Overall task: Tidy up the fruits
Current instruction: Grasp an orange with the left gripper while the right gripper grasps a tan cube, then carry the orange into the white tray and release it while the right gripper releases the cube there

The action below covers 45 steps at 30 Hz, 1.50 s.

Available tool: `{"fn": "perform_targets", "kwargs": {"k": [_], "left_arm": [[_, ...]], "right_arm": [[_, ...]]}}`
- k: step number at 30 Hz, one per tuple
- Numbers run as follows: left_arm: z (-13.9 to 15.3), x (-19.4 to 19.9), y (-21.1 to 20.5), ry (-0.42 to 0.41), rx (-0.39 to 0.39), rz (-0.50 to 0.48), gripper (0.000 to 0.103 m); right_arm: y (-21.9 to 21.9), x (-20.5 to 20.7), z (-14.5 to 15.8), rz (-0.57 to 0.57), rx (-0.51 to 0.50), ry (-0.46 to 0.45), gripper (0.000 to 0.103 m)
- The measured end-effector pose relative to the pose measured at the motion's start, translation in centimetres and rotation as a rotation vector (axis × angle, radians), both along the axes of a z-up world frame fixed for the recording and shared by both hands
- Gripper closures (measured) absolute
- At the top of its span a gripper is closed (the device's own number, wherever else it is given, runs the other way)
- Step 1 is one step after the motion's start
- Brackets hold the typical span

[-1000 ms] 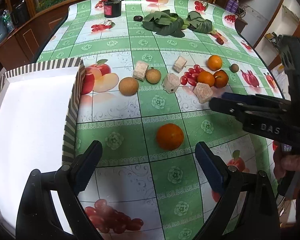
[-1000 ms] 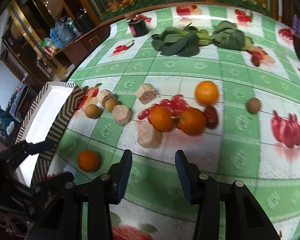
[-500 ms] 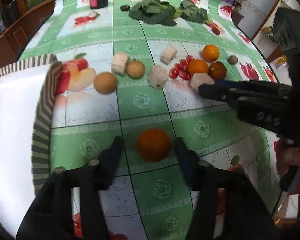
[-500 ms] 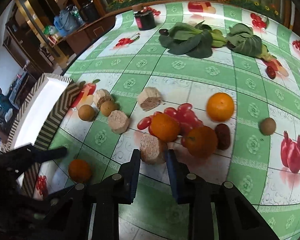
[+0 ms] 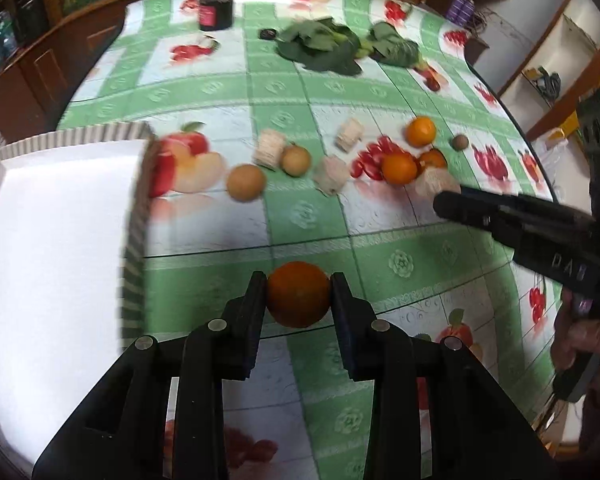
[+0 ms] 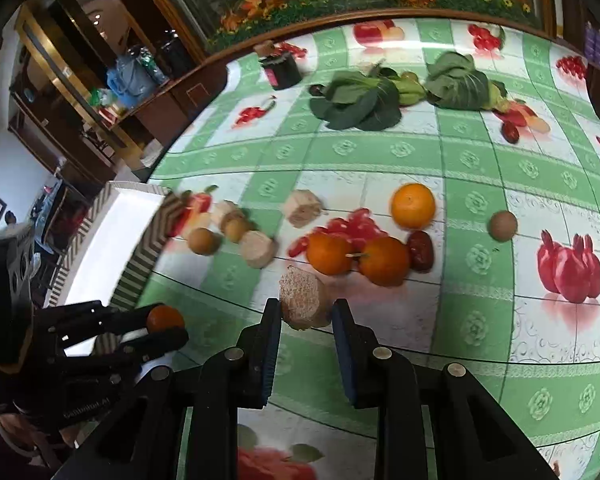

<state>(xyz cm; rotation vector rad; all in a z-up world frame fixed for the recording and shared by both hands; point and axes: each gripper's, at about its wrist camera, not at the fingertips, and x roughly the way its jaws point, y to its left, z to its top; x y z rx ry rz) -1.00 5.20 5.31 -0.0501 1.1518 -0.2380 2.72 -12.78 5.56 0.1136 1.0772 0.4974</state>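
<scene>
My left gripper (image 5: 299, 294) is shut on an orange (image 5: 299, 294) near the table's front; the orange also shows in the right wrist view (image 6: 165, 318). My right gripper (image 6: 306, 312) is shut on a tan cut chunk (image 6: 303, 299), which also shows in the left wrist view (image 5: 434, 182). A white box with a striped rim (image 5: 136, 216) stands at the left. Three more oranges (image 6: 413, 205) (image 6: 329, 253) (image 6: 384, 261), two brown round fruits (image 5: 246, 182) (image 5: 296, 160) and other tan chunks (image 5: 269, 148) lie in the middle of the table.
Leafy greens (image 6: 358, 98) and a dark jar (image 6: 281, 69) lie at the far side. A small brown fruit (image 6: 503, 224) and a dark red date (image 6: 420, 250) lie right of the oranges. The table edge curves along the right (image 5: 540, 168).
My left gripper moved forward and closed on the front orange. My right gripper moved forward and closed on the tan chunk in front of the oranges.
</scene>
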Motion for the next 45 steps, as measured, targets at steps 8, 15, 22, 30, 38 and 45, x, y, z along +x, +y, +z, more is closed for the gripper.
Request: {"fn": "perform_targets", "kwargs": {"k": [8,15,22,30,38,45], "left_arm": [[2.3,-0.1,5.8,-0.019,0.053,0.100,0.072],[3.6,0.5,12.0,-0.042,0.098,0.183,0.071],[3.6,1.5,16.7,-0.044,0.118,0.239,0.071],[1.6,3.9,19.2,-0.014,0.131,0.266,0.071],[-0.5,6.1,19.6,0.018,0.135,0.278,0.071],[-1.1,6.7,20.4,0.011,0.151,0.307,0.071]], "right_arm": [[5.1,-0.2,1.9,0.062,0.059,-0.016,0.077],[11.5,0.2,2.9,0.137,0.079,-0.033,0.077],[17.0,1.3,3.3,0.202,0.088,-0.037,0.077],[20.4,3.0,2.3,0.228,0.076,-0.018,0.077],[22.2,4.8,0.1,0.229,0.047,0.030,0.077],[23.9,5.4,-1.2,0.259,0.013,0.049,0.077]]}}
